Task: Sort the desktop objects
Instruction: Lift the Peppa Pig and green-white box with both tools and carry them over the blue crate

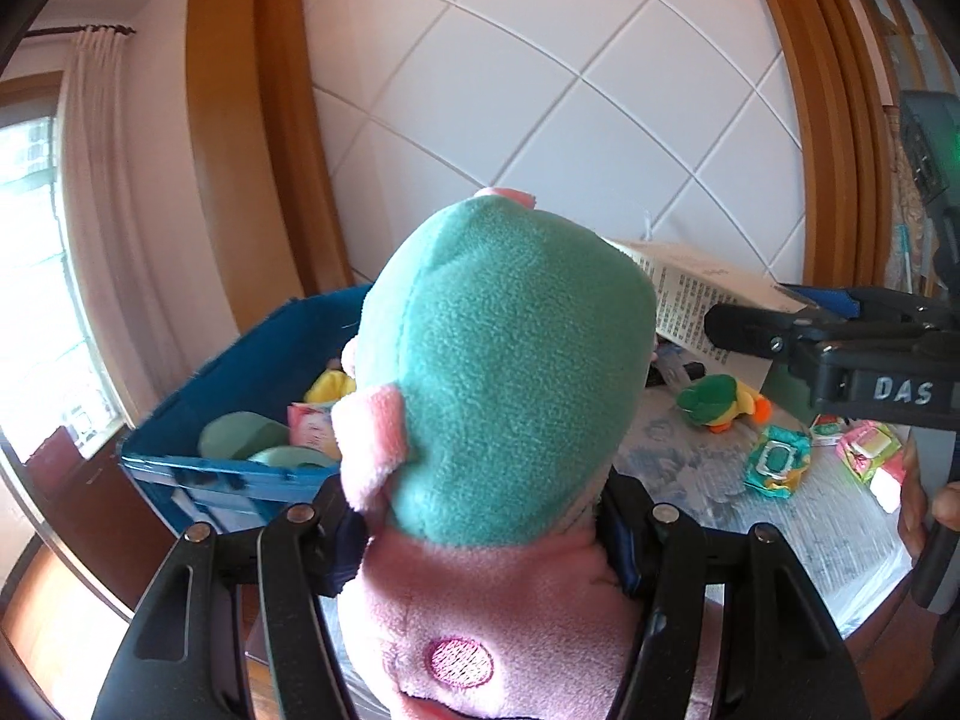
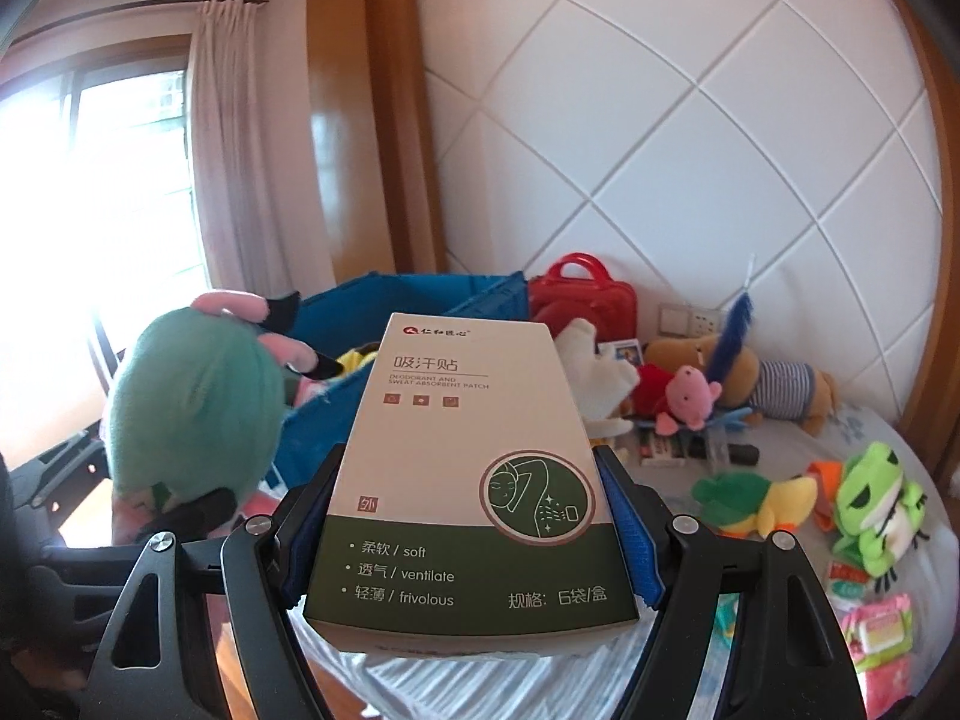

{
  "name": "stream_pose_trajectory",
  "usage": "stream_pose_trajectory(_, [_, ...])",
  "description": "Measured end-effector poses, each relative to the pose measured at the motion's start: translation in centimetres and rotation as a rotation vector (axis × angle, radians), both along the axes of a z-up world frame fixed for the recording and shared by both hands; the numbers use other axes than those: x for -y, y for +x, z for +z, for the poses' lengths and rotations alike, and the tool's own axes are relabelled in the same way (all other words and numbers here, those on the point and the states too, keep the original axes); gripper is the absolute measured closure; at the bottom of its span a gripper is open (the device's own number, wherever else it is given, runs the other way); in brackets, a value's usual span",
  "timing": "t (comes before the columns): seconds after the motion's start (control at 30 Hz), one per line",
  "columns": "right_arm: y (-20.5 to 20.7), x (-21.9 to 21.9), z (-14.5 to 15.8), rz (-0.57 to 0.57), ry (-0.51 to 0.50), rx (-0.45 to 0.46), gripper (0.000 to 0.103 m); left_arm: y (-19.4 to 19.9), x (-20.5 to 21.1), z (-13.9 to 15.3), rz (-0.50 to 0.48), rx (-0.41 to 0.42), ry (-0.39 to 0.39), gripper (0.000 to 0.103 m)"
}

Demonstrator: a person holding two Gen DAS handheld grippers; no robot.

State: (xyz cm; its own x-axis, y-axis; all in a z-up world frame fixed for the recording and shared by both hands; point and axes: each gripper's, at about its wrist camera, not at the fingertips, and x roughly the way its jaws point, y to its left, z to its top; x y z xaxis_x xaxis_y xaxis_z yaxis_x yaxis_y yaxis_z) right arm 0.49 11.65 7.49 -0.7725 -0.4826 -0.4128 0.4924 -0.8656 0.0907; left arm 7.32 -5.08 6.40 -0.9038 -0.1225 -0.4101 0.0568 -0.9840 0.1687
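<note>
My left wrist view looks close over the plush [image 1: 510,372] toward the bin [image 1: 240,468]; my right, beside it, faces the same bin [image 2: 420,294] and wall.

The plush toy [image 1: 510,420] hides most of the blue bin [image 1: 240,372].

The plush toy [image 1: 510,360] has a teal-green head, pink body and ears, and a darker pink embroidered oval. The box [image 2: 468,468] is off-white above a dark green band with white lettering and a round green emblem. The bin [image 1: 240,396] is blue. The fingers [image 2: 630,540] carry blue pads on black frames. The frog plush [image 2: 876,510] is bright green and white; the duck plush [image 2: 756,501] is green, yellow and orange. A red case [image 2: 582,294] sits behind. The wall [image 2: 690,120] is white with diagonal lines.
</note>
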Motion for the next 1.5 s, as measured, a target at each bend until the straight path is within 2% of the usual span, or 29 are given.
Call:
stream_pose_trajectory(0.13, [0.1, 2.8, 0.5, 0.009, -0.013, -0.004, 0.026, 1.0, 2.6, 1.4, -0.002, -0.022, -0.020, 0.041])
stream_pose_trajectory(0.33, [0.0, 6.8, 1.6, 0.009, -0.013, -0.023, 0.026, 0.1, 6.7, 3.2, 0.006, -0.059, -0.029, 0.041])
stream_pose_trajectory(0.63, [-2.8, 12.6, 3.3, -0.006, 0.004, -0.037, 0.026, -4.6, 14.7, 5.3, 0.089, -0.095, -0.046, 0.040])
stream_pose_trajectory(1.0, [-6.7, 19.9, 2.7, -0.015, 0.029, 0.004, 0.026, -11.7, 23.2, 2.9, 0.170, -0.059, -0.062, 0.040])
stream_pose_trajectory(1.27, [-8.3, 23.5, 2.0, -0.006, 0.044, 0.031, 0.026, -13.9, 26.1, 0.8, 0.221, -0.021, -0.070, 0.040])
stream_pose_trajectory(1.5, [-10.1, 25.4, 1.6, 0.027, 0.050, 0.056, 0.026, -15.3, 27.2, 1.5, 0.261, -0.009, -0.079, 0.039])
